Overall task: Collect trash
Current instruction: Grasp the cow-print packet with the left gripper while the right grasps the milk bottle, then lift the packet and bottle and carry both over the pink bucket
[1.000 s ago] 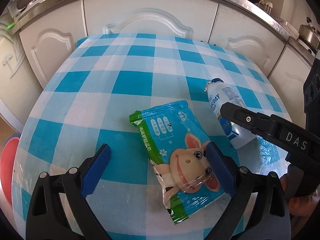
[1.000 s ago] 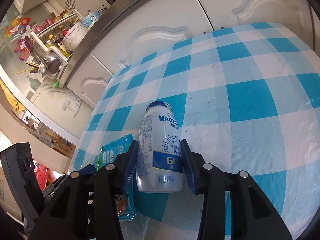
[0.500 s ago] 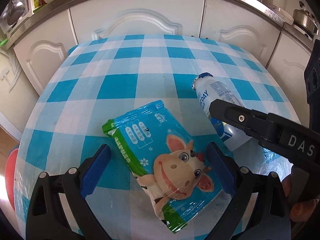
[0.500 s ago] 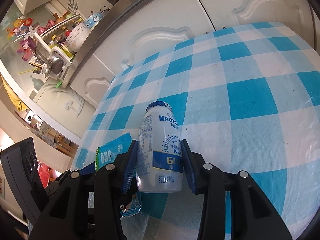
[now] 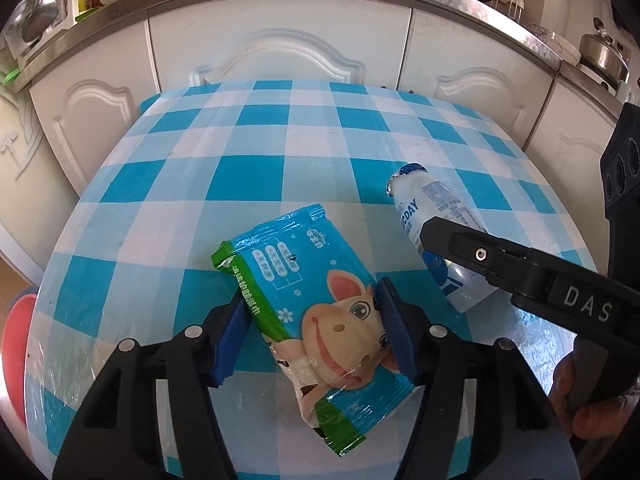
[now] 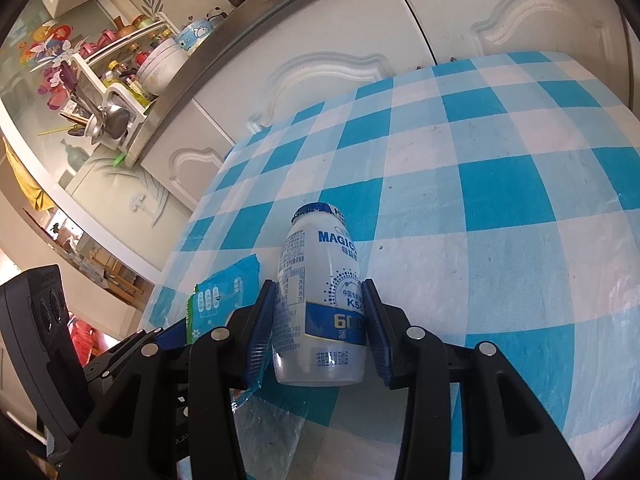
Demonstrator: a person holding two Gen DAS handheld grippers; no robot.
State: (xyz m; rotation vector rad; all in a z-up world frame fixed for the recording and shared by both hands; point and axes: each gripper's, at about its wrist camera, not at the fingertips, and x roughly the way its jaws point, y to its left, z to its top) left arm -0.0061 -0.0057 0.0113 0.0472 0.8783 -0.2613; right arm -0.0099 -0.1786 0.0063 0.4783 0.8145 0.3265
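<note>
- Left tongs (image 5: 316, 328): the jaws are closing with the snack packet (image 5: 316, 312) between them. The blue pads stand at the packet's two long edges, at the level of the printed cow face; firm pressure cannot be confirmed, so treat the grip as not yet made.
- Snack packet: lies flat on the bench (image 5: 248, 152), near centre, long axis running from far left to near right. Glossy printed film, blue with a green band, crimped seals at both ends. Judged light, soft and slippery; the film will likely buckle under the pads. Take hold across the filled middle, not the flat end seals, which may slide out.
- Bench: covered by a blue-and-white check cloth under a clear, wrinkled plastic sheet. The smooth sheet offers little friction, so a pushed item may skate.
- Bottle (image 6: 320, 304): lies on its side just right of the packet, the foil-rimmed neck pointing to the far side. White translucent plastic, rounded shoulders, blue label band. Judged light and probably empty, fairly stiff but able to dent under a hard squeeze.
- Right tongs (image 6: 318, 332): clamped on the bottle at its lower body, one ribbed pad on each side of the label band. This wide straight section is the correct hold; the tapered neck would slip.
</note>
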